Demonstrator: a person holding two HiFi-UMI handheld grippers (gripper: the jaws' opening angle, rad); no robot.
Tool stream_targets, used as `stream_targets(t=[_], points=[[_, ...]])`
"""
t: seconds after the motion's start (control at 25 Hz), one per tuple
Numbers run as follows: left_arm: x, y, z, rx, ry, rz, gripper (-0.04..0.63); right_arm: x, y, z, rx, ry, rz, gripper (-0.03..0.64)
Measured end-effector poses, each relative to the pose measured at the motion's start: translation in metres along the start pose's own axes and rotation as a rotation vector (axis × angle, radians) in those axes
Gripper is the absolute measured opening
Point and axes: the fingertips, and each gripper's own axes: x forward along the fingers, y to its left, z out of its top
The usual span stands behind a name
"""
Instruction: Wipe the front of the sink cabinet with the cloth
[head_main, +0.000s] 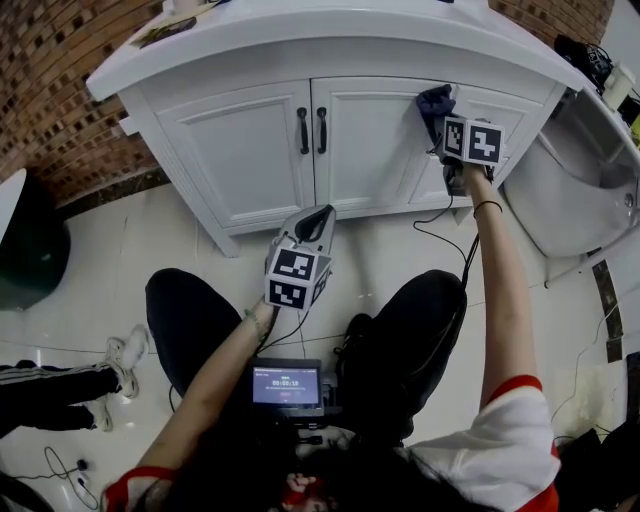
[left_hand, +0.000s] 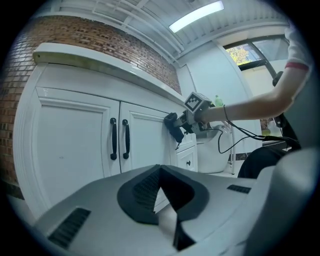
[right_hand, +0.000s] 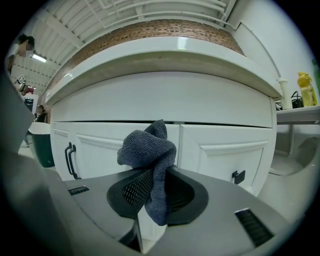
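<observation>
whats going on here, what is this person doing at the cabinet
A person sits on the floor facing a white sink cabinet with a gripper in each hand. The right gripper is shut on a dark blue-grey cloth and holds it up at the upper right of the cabinet front; whether the cloth touches the surface is hard to tell. The left gripper is shut and empty, held low and away from the cabinet.

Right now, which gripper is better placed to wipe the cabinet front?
Right. The right gripper grips the cloth up at the cabinet front; the left gripper is shut, empty, and hangs back lower.
</observation>
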Motion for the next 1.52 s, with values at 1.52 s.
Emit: stream_targets(t=[1.52], points=[[-0.011, 0.018, -0.006, -0.126, -0.016, 0.207, 0.032, 0.026, 0.115, -0.051, -0.098, 0.045, 0.270, 0.086]])
